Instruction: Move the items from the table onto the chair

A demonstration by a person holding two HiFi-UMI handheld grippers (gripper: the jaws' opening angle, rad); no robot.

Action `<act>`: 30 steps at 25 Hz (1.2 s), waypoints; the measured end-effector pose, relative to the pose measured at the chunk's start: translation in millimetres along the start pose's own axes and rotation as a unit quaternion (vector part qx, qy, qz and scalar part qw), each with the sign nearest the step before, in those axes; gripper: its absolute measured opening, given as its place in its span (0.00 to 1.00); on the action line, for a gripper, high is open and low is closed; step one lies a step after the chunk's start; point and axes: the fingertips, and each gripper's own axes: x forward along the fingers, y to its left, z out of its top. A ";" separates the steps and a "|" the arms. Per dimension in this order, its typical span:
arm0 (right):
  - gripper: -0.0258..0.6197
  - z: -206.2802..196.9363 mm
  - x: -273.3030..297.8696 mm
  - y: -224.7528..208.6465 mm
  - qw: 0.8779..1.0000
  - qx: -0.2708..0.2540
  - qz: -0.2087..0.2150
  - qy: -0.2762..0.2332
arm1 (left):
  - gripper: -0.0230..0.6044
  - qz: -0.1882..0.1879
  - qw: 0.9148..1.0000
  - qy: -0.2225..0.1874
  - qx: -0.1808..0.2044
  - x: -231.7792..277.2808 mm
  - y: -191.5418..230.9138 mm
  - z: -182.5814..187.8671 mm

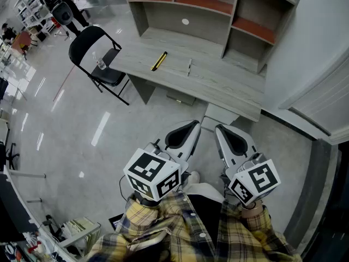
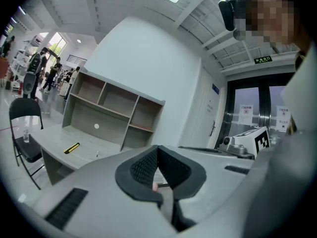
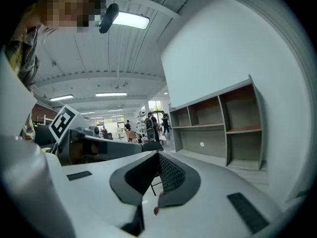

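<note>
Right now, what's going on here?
A person stands back from the desk, holding the left hand-held gripper and the right hand-held gripper, both shut and empty. A yellow tool and a thin pen-like item lie on the desk. A clear container sits on the black chair.

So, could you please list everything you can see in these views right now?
table: one, grey, ahead of the person
shelf unit: one, grey, at the table's back
yellow-and-black tool: one, on the table
thin pen-like item: one, pale, on the table, right of the tool
chair: one, black, at the table's left end
clear container: one, on the chair seat
left hand-held gripper: one, white and black, shut, empty
right hand-held gripper: one, white and black, shut, empty
sleeves: two, yellow plaid
</note>
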 end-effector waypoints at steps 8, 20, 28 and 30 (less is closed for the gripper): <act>0.07 -10.0 -19.3 -8.7 1.000 0.007 0.013 0.003 | 0.04 0.018 1.000 -0.001 -0.005 3.7 -12.0 -12.4; 0.07 -16.5 7.4 -4.9 0.999 0.017 0.032 0.012 | 0.04 0.051 0.998 -0.007 -0.019 -7.5 22.4 -12.4; 0.07 -12.5 80.0 1.1 0.999 0.013 0.026 0.023 | 0.04 0.045 0.999 -0.011 -0.023 -5.9 93.2 11.7; 0.07 -10.9 107.2 0.5 0.999 0.013 0.024 0.026 | 0.04 0.042 0.999 -0.007 -0.024 -1.0 119.7 19.4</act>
